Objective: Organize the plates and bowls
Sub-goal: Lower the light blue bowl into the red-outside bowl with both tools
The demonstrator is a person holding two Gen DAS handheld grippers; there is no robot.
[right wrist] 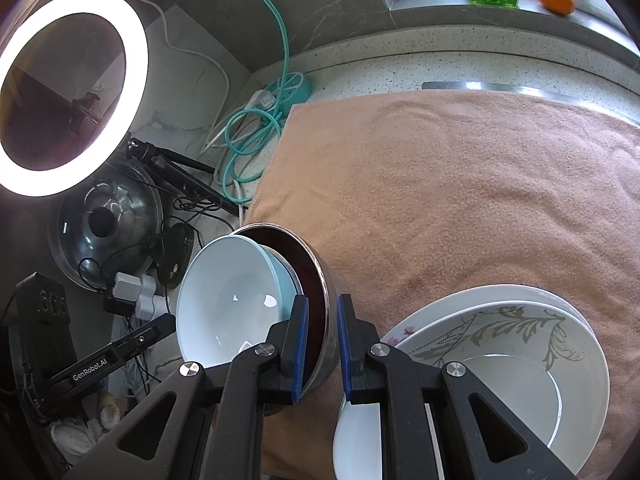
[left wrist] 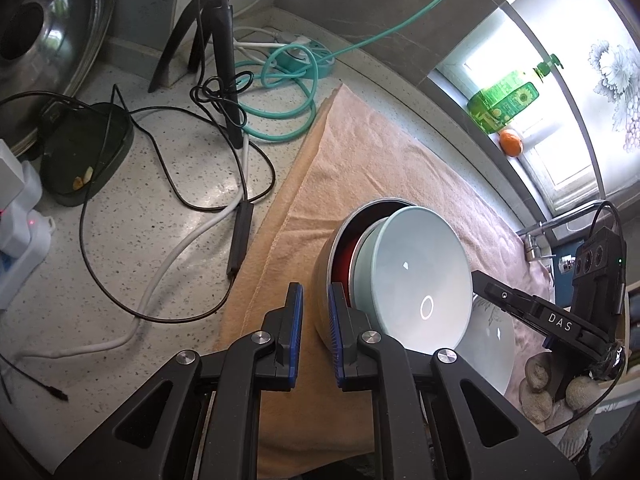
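Because glazed and smooth, treat pale blue ceramic bowl [left wrist: 416, 280] as slippery and breakable; sits loose inside round steel bowl with dark red lining [right wrist: 310, 272]. Expect some weight from the nested pair. Take hold by the stiff steel rim, never the inner bowl, and guard against further tipping. Find both bowls tilted on edge right at the fingertips, over peach towel [right wrist: 440, 200] on the surface. See left tool [left wrist: 316, 320] nearly closed, apparently pinching the steel wall. See right tool [right wrist: 322, 340] clamped narrow on the same rim, white floral plates [right wrist: 500, 292] just to its right.
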